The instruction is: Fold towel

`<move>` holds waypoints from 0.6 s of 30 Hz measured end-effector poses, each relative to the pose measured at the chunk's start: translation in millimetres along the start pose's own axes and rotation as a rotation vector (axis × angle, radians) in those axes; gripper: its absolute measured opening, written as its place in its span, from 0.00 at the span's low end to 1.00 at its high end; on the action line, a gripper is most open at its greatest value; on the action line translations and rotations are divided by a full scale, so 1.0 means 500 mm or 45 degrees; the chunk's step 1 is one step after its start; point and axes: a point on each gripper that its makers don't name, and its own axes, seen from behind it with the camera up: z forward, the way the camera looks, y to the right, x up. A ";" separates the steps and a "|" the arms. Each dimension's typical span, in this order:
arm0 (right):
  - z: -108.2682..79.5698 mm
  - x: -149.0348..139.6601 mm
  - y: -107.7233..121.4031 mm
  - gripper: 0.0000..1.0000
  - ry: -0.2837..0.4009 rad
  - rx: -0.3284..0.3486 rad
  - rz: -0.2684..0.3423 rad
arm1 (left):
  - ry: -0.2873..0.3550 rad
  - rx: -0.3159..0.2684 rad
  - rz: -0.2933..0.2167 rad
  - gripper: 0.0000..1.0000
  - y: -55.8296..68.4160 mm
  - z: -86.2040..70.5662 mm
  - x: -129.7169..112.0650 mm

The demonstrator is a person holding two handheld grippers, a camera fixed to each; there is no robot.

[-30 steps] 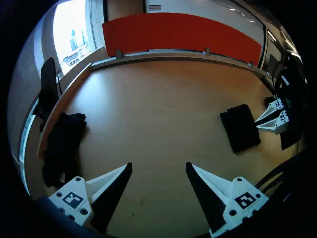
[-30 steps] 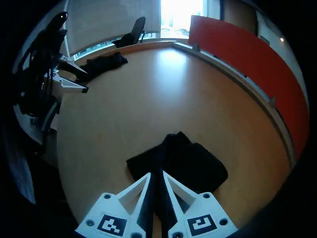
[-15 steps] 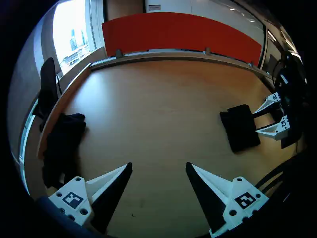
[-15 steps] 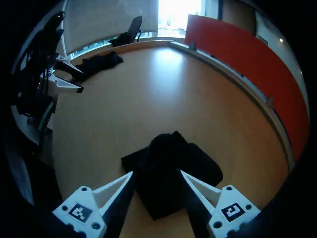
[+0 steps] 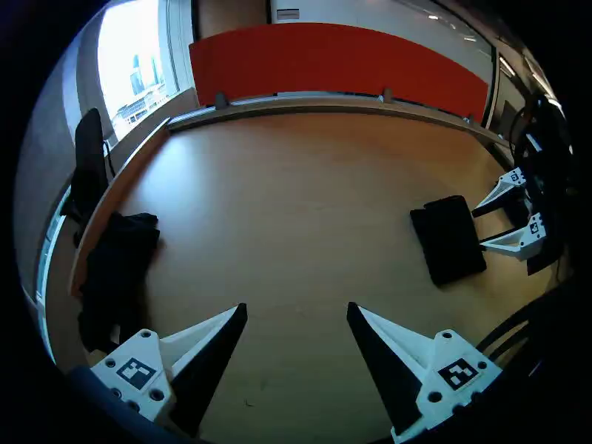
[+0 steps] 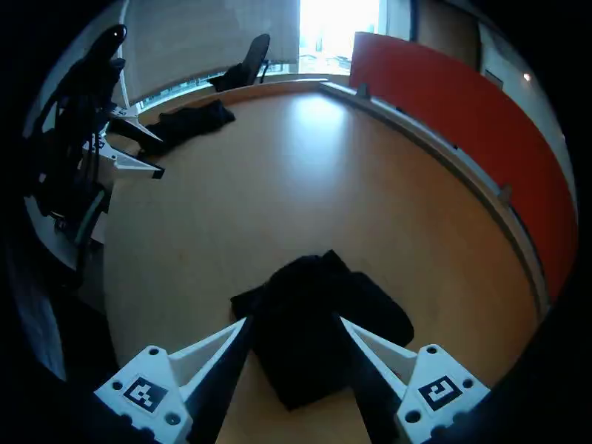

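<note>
- Black towel (image 6: 318,329) lies on the wooden worktop (image 6: 296,177) as a compact, roughly rectangular bundle with a rumpled top.
- My right gripper (image 6: 294,320) is at the towel's near edge. Its fingers are spread wide, one on each side of that edge.
- Contact between the right fingers and the cloth cannot be determined: dark pads and dark cloth merge.
- In the left gripper view, the towel (image 5: 448,238) lies far to the right, with the right gripper (image 5: 478,226) at its far side, fingers parted.
- My left gripper (image 5: 296,305) hangs over bare worktop (image 5: 296,192), fingers wide apart, nothing between them, well apart from the towel.
- In the right gripper view, the left gripper (image 6: 161,157) appears at the worktop's left edge.
- A second dark cloth (image 5: 118,255) lies in a heap at the worktop's left edge, near a chair (image 5: 89,159).
- A red partition (image 5: 333,59) runs along the worktop's far side.
</note>
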 end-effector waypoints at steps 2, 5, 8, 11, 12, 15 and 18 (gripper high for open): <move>-0.002 0.000 0.003 0.79 0.001 -0.003 0.000 | 0.000 0.000 0.001 1.00 0.000 0.001 0.001; -0.003 0.000 0.006 0.78 0.001 -0.008 -0.001 | 0.000 0.000 0.002 1.00 0.001 0.002 0.002; -0.004 -0.004 0.008 0.78 -0.002 -0.013 0.000 | 0.002 0.000 0.002 1.00 0.002 0.003 0.004; -0.004 -0.013 0.009 0.78 -0.009 -0.017 0.005 | 0.003 -0.001 0.004 1.00 0.004 0.004 0.005; -0.004 -0.017 0.010 0.79 -0.012 -0.018 0.007 | 0.003 -0.002 0.005 1.00 0.004 0.004 0.006; -0.005 -0.034 0.009 0.79 -0.025 -0.024 0.015 | 0.003 -0.002 0.009 1.00 0.005 0.004 0.007; -0.008 -0.054 0.008 0.79 -0.042 -0.028 0.023 | 0.003 -0.006 0.011 1.00 0.007 0.005 0.007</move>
